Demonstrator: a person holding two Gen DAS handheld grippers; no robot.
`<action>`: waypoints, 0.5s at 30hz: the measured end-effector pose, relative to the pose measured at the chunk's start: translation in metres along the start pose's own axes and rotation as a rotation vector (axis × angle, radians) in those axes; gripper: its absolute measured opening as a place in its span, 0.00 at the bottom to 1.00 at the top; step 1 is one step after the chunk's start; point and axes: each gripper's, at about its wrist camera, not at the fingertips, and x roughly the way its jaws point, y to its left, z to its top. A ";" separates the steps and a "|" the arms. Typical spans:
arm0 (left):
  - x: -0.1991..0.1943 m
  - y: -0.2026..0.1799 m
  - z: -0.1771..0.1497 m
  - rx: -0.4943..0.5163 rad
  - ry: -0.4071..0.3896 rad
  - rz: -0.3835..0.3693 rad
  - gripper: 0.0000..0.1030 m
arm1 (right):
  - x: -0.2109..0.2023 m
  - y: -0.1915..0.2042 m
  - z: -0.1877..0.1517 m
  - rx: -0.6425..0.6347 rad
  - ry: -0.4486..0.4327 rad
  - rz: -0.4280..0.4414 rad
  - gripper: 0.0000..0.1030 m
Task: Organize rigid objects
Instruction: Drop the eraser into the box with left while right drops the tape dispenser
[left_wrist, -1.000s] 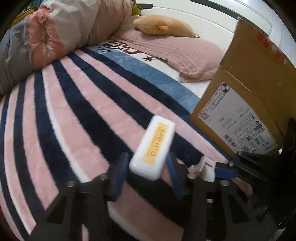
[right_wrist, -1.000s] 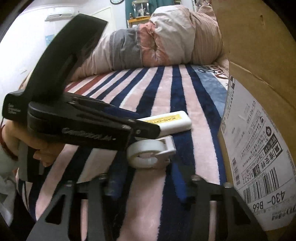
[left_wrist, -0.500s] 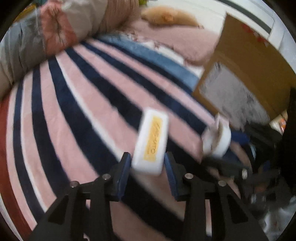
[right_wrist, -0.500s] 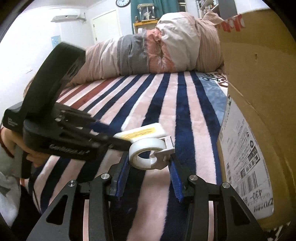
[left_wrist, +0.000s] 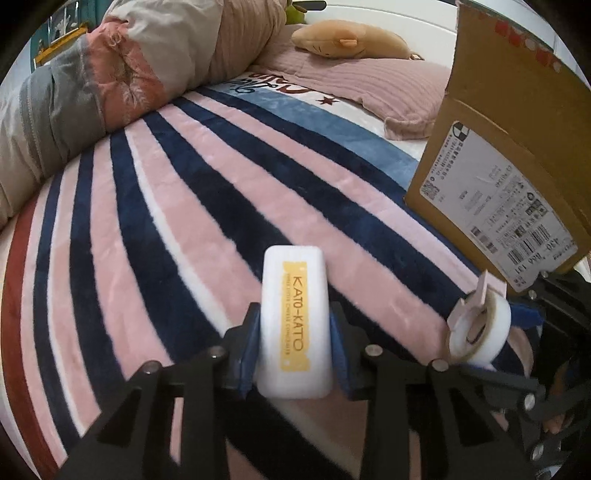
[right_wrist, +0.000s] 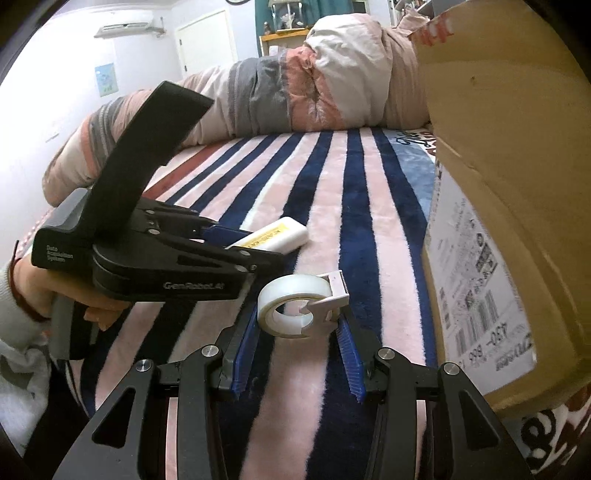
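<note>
Both items now sit lifted off the striped blanket (left_wrist: 207, 206) — your left gripper (left_wrist: 293, 345) is closing onto the white KATO-KATO box (left_wrist: 293, 325), your right gripper (right_wrist: 299, 332) pinches the tape dispenser (right_wrist: 301, 306); the cardboard box (right_wrist: 509, 177) looks next.

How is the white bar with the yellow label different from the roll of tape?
The white bar is a solid, rounded block with a yellow KATO-KATO label; the tape roll is a hollow ring on a clip-on cutter, unlabelled. The left gripper is closing on the bar; the right gripper holds the tape. Both are white.
</note>
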 end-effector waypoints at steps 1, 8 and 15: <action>-0.005 0.002 -0.002 -0.002 0.000 0.002 0.31 | -0.002 0.001 0.001 -0.001 -0.003 0.002 0.37; -0.081 0.007 -0.009 -0.032 -0.118 0.044 0.31 | -0.030 0.018 0.020 -0.057 -0.059 0.058 0.37; -0.183 -0.012 0.009 -0.044 -0.281 0.134 0.31 | -0.085 0.032 0.054 -0.101 -0.169 0.150 0.36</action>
